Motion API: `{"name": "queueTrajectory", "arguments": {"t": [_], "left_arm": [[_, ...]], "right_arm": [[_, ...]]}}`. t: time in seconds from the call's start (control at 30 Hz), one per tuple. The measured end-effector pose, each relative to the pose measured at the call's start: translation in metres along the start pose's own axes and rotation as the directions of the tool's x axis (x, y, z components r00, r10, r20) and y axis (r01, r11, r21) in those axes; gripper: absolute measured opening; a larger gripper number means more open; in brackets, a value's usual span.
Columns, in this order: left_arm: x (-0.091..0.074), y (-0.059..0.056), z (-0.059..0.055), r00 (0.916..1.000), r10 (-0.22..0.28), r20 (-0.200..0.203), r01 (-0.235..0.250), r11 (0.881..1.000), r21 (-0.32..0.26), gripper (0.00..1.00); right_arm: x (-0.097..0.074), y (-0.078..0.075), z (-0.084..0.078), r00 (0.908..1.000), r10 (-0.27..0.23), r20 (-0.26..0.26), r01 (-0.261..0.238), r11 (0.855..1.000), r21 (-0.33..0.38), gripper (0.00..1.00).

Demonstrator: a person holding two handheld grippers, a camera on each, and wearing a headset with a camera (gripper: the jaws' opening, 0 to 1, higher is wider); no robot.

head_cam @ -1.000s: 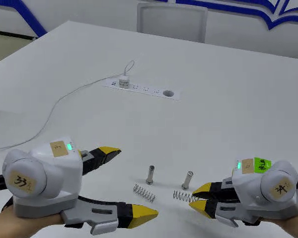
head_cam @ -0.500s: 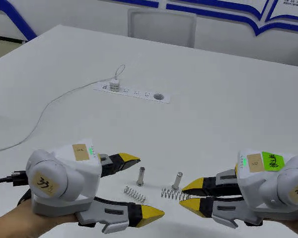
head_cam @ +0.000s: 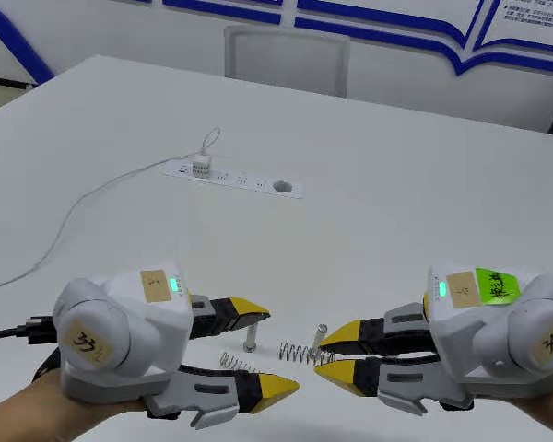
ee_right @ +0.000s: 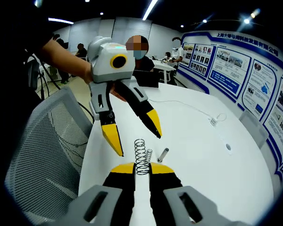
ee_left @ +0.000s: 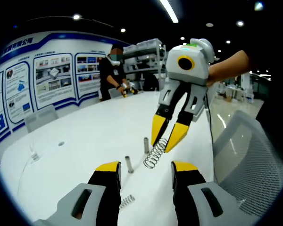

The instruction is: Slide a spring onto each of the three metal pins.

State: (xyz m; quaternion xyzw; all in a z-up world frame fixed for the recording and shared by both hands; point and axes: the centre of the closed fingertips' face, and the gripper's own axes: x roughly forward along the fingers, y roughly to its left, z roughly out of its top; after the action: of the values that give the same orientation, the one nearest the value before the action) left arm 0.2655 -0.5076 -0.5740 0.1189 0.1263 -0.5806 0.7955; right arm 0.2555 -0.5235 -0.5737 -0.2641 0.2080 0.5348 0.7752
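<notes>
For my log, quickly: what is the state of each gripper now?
Left gripper: open, empty.
Right gripper: shut on a small silver metal coil spring.

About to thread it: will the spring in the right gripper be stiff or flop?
The spring is thin open coil, held by one end in the right gripper, so it will likely sag and wobble. It looks light, and its round wire may slip or spring free if squeezed unevenly.
</notes>
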Motion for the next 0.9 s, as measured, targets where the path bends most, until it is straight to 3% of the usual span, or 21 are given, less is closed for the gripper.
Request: {"name": "queueTrajectory", "arguments": {"t": [0.1,0.23,0.33,0.47,0.6,0.73,0.9], "left_arm": [[0.001,-0.003,-0.005,0.9993,-0.023,-0.028,0.023,0.999,0.022,0.42],[0.000,-0.006,0.001,0.9989,-0.046,-0.004,0.047,0.999,0.028,0.32],[0.001,-0.009,0.000,0.9978,-0.065,-0.012,0.065,0.997,0.036,0.23],[0.001,-0.008,-0.001,0.9972,-0.071,-0.025,0.072,0.997,0.042,0.24],[0.000,-0.011,0.002,0.9963,-0.086,-0.006,0.086,0.996,0.021,0.20],[0.000,-0.018,0.002,0.9937,-0.112,-0.010,0.112,0.993,0.039,0.14],[-0.001,-0.023,0.003,0.9923,-0.124,-0.012,0.124,0.989,0.080,0.12]], "right_arm": [[0.001,0.003,0.002,1.0000,0.009,0.000,-0.009,1.000,-0.015,0.11],[0.001,0.007,0.005,0.9998,0.022,0.002,-0.022,0.999,-0.028,0.11],[0.002,0.008,0.001,0.9995,0.025,-0.018,-0.025,0.999,-0.034,0.11],[0.001,0.010,0.002,0.9994,0.032,-0.014,-0.032,0.999,-0.033,0.11],[-0.001,0.010,0.004,0.9994,0.033,-0.007,-0.033,0.999,-0.037,0.11],[-0.002,0.012,0.006,0.9994,0.036,-0.004,-0.036,0.999,-0.035,0.11],[-0.004,0.016,0.005,0.9991,0.041,-0.005,-0.041,0.998,-0.038,0.11]]}}
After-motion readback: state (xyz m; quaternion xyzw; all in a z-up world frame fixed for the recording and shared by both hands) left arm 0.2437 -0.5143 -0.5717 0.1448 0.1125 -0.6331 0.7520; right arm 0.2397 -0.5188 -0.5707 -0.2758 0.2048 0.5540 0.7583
